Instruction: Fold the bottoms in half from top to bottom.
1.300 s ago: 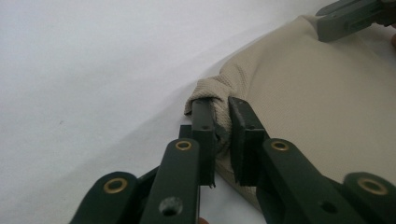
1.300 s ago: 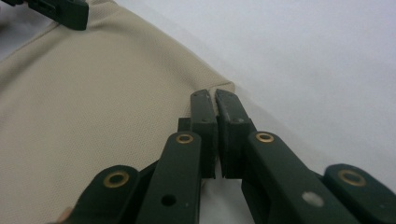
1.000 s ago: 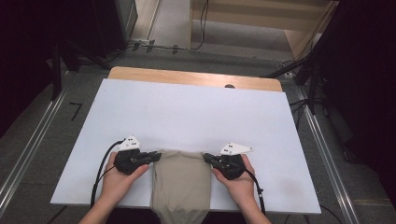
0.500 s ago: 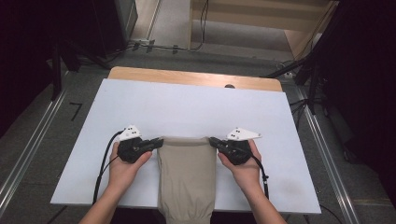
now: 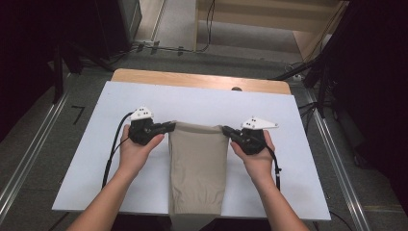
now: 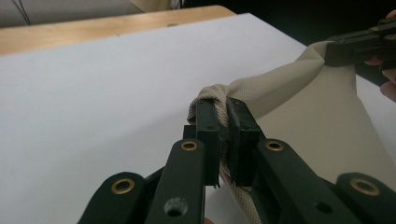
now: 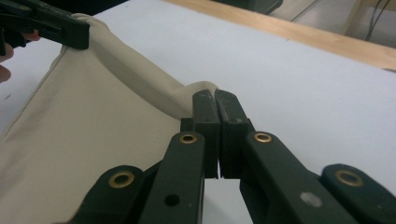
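- Cloth (image 5: pixel 197 163): plain beige, uniform, with a fine woven texture visible in both gripper views; no print.
- Left gripper (image 5: pixel 169 126): black body, black jaws, brass-coloured rivets, white top plate, black cable.
- Right gripper (image 5: pixel 226 130): black body, black jaws, brass-coloured rivets, white top plate, black cable.
- Bench (image 5: pixel 288 115): plain white surface; light wood strip along the far edge.
- Floor (image 5: pixel 33 159): grey.
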`<action>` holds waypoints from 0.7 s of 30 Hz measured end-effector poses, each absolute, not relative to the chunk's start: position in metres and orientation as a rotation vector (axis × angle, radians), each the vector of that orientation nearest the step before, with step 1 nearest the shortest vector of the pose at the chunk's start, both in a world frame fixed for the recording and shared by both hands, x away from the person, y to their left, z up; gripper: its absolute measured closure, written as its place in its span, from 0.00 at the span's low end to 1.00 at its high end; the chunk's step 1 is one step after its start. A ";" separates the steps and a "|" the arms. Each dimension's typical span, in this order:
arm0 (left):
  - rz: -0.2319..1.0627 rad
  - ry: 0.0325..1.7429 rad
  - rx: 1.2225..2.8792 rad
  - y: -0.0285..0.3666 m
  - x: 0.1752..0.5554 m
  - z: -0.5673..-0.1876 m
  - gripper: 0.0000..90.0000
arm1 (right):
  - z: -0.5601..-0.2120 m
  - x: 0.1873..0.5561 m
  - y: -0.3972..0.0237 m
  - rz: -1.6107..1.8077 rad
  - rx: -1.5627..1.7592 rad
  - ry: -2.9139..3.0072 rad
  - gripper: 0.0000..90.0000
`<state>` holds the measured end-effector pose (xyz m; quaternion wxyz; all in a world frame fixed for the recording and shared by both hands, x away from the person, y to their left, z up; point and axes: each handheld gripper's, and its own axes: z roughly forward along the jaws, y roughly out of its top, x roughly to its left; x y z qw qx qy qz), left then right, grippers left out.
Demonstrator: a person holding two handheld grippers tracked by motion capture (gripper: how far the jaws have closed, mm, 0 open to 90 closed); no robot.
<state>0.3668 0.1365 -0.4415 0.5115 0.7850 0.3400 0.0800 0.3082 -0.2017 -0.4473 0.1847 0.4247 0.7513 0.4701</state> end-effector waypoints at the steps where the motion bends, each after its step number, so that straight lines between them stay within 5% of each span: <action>1: 0.196 0.815 1.887 0.134 0.373 -0.439 0.95 | -0.445 0.314 -0.204 1.330 1.203 2.107 0.96; 16: 0.250 0.845 1.839 0.116 0.449 -0.416 0.92 | -0.421 0.395 -0.214 1.318 1.192 2.042 0.93; 19: 0.301 0.928 1.837 0.121 0.464 -0.423 0.58 | -0.427 0.415 -0.213 1.248 1.311 2.029 0.47; 21: 0.256 0.977 1.820 0.126 0.466 -0.425 0.44 | -0.431 0.419 -0.215 1.229 1.394 2.020 0.36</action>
